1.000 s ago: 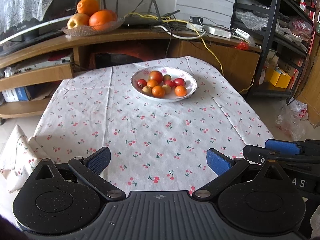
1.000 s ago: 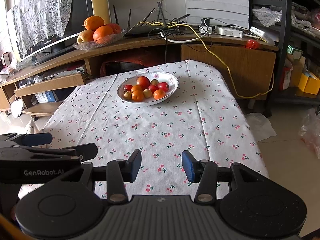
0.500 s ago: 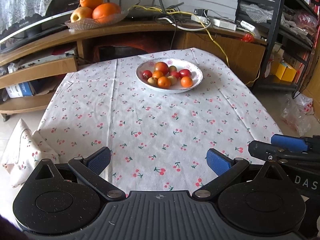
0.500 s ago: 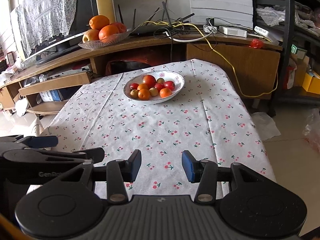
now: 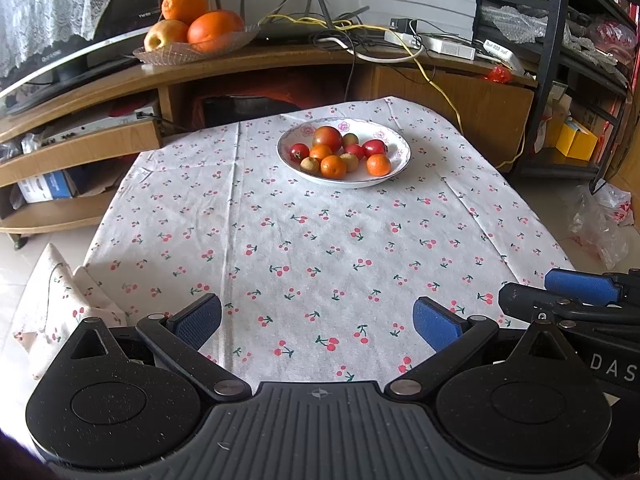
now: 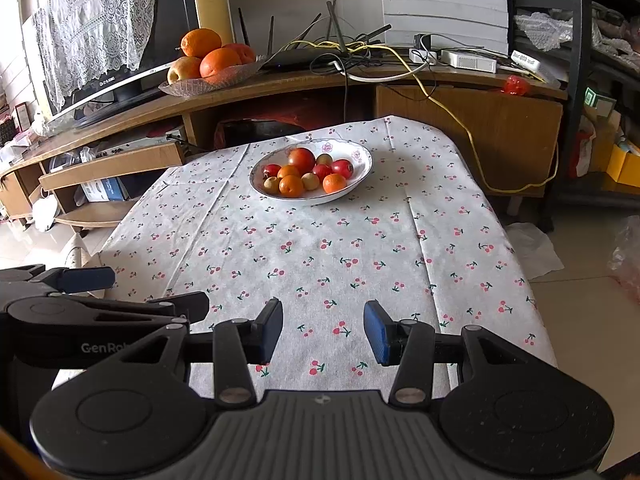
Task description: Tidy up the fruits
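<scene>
A white floral plate sits at the far end of the cherry-print tablecloth. It holds several small fruits: a large tomato, small oranges, red cherry tomatoes and brownish round fruits. My left gripper hovers open over the near table edge, nothing between its blue pads. My right gripper is open too, narrower, also empty. Each gripper shows at the side of the other's view.
A glass dish with oranges and an apple stands on the wooden TV unit behind the table. Cables and a router lie there. A black metal shelf stands at the right. A plastic bag lies on the floor.
Both views have pulled back and tilted, so the plate now sits a little further off and lower in frame. The jaws of both grippers keep the same opening.
</scene>
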